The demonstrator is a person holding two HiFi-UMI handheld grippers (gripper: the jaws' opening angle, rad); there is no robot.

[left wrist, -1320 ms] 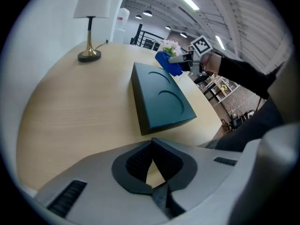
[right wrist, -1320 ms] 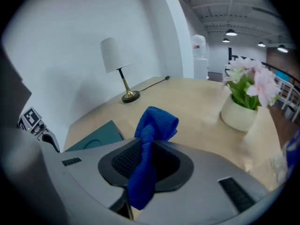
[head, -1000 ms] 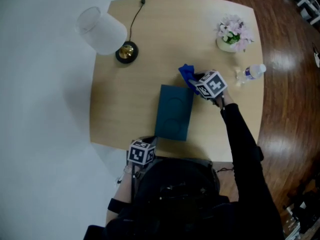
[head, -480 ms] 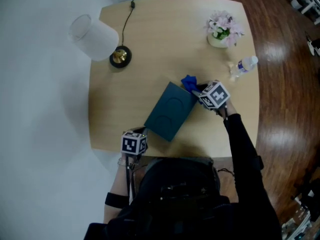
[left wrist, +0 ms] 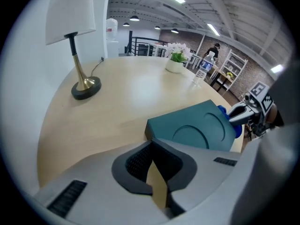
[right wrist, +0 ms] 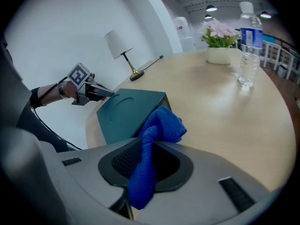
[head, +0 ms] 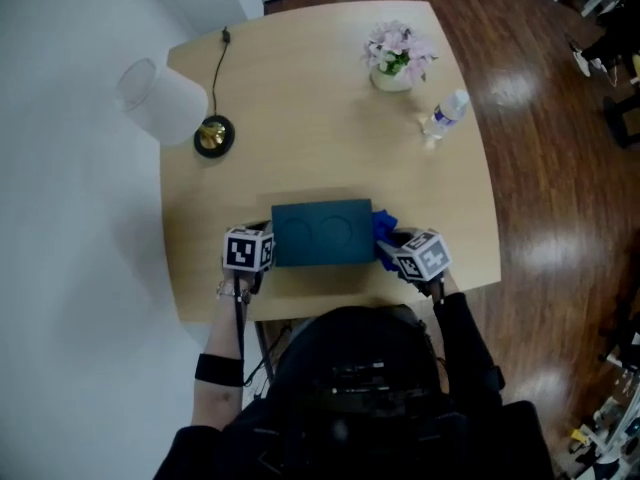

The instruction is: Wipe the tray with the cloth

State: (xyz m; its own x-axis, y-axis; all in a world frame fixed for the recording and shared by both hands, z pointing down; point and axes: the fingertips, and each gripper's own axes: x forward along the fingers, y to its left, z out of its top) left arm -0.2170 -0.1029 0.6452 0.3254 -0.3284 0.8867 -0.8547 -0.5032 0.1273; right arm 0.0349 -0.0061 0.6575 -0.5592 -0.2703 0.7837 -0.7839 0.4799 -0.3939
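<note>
Head view looks down on the teal tray (head: 322, 233), lying crosswise near the front edge of the bench (head: 320, 118) between the two tools. The left tongs (left wrist: 152, 146) are closed with nothing in them, their tips right at the tray's corner; I can't tell whether they touch it. The right tongs (right wrist: 140, 172) are clamped on the blue cloth (right wrist: 161, 125), which bunches out ahead of them right at the tray's short end.

To my eye the wiping stroke is about to start. I'd steady the tray with the left tips, since it would likely skate on smooth wood. Then I'd lift the cloth onto the top and drag it in overlapping passes, pressing with the loose wad, not the hard tips. The two shallow round recesses each want a circular pass.

The tray looks matte and rigid, a thick rectangle with crisp edges. The cloth is plush and floppy. The bench top is pale wood with rounded corners. A lamp (head: 165, 103), potted flowers (head: 397, 53) and a clear bottle (head: 443, 115) stand well apart.
</note>
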